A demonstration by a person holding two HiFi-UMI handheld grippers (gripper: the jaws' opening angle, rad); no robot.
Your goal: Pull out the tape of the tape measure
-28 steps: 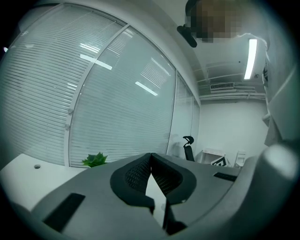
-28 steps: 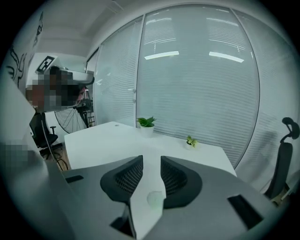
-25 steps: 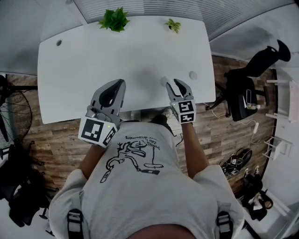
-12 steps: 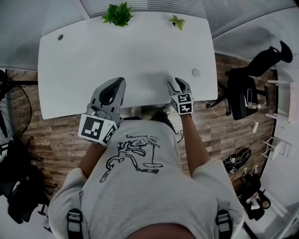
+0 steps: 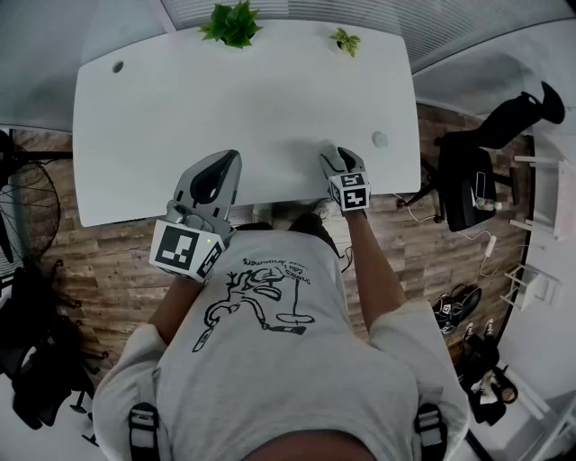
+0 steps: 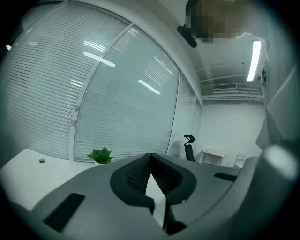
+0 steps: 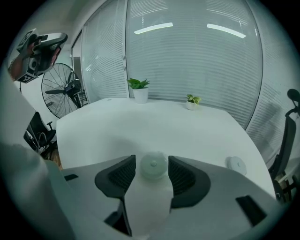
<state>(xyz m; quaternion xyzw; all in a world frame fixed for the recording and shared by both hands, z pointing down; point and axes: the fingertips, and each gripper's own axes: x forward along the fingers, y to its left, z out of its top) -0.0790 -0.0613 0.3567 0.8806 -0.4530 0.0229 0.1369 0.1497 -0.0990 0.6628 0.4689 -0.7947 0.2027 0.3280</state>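
White table (image 5: 180,117) fills the middle of the head view, with wood-plank floor (image 5: 108,261) around it and slatted blinds (image 7: 197,61) behind its far edge. Two potted plants stand at that far edge, the bigger plant (image 5: 232,22) to the left and the small plant (image 5: 345,40) to the right, well apart from each other.

Your right gripper (image 5: 329,155) is down low over the near edge of the table, to the right of centre. Look at the right gripper view: the jaws of that gripper (image 7: 152,159) stand apart, and the tape measure (image 7: 153,168), a round white case, sits on the table right between the tips. It nearly fills the opening, with a thin sliver of gap on its left side, so you're flanking it and not clamped on it. No tape shows drawn out of the case.

Off to its right, a round white disc (image 7: 236,164) lies flat on the tabletop, near the edge.

Your left gripper (image 5: 231,160) hangs over the near edge too, left of centre and well apart from the tape measure. Its own view looks over the table toward the blinds, and its jaws (image 6: 150,155) meet at the tips with nothing between them.

A standing fan (image 7: 61,96) is left of the table, an office chair (image 5: 468,180) to the right.
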